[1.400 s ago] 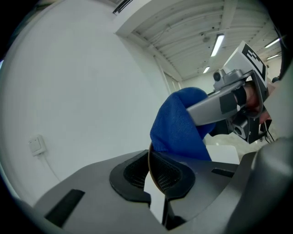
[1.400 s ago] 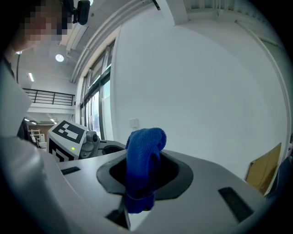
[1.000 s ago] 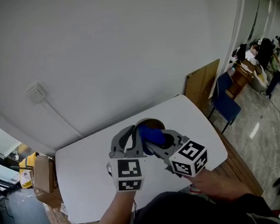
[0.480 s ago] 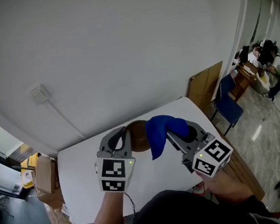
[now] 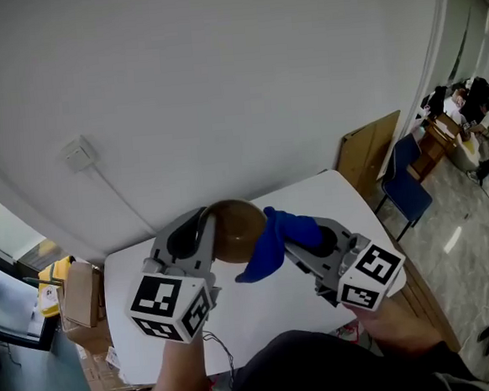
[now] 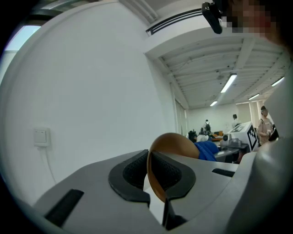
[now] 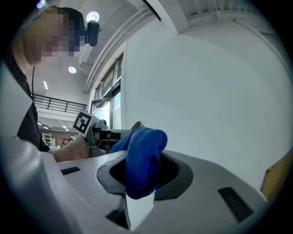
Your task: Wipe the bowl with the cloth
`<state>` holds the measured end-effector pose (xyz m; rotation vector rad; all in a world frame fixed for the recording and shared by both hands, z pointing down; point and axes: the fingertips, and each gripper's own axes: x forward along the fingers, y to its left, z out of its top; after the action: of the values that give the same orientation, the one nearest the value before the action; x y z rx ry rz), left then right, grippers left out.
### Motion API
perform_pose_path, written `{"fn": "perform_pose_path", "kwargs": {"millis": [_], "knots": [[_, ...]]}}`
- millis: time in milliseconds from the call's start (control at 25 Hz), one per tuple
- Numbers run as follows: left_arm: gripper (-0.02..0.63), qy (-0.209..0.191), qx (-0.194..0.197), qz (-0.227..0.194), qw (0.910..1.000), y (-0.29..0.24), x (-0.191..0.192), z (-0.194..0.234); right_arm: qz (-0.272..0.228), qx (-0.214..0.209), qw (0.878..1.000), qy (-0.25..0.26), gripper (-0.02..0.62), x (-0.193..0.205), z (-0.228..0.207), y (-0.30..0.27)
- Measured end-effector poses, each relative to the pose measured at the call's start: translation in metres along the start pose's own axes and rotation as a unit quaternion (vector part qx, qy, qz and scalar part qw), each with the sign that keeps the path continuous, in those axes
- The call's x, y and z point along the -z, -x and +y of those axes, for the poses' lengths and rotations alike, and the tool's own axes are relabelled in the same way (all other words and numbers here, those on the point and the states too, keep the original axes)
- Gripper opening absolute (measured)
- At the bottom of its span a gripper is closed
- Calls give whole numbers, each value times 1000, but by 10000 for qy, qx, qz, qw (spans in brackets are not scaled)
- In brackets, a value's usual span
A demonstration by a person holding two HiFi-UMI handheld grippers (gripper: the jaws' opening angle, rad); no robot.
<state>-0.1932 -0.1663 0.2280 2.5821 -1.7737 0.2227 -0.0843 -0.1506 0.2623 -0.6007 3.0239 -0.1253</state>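
bowl (image 5: 237,230): held above the table (image 5: 253,304), its rim set between the jaws of the left gripper (image 5: 203,229).
cloth (image 5: 273,240): clamped in the right gripper (image 5: 309,240), just right of the bowl.
table: placed against the wall (image 5: 219,83), below both grippers.
socket (image 5: 78,153): mounted on the wall, up and left of the bowl.
chair (image 5: 399,182): set right of the table, before a leaning board (image 5: 366,151).

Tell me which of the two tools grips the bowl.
The left tool: its jaws, which have just opened slightly, pinch the rim of the brown bowl between them. The right tool holds the blue cloth instead.
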Motion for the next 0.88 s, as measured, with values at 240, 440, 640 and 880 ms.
{"fn": "perform_pose_path", "kwargs": {"millis": [240, 440, 640, 880], "knots": [[18, 456, 18, -264, 9986, 6, -7, 7, 225, -359, 9991, 24, 77, 20, 27, -8], [20, 598, 378, -387, 9967, -1, -16, -18, 343, -633, 9973, -111, 77, 34, 46, -14], [20, 591, 855, -294, 9941, -7, -19, -46, 221, -1123, 9934, 20, 77, 34, 64, -14], [29, -157, 1186, 172, 9927, 7, -14, -54, 31, -1444, 9888, 365, 77, 25, 63, 10]]}}
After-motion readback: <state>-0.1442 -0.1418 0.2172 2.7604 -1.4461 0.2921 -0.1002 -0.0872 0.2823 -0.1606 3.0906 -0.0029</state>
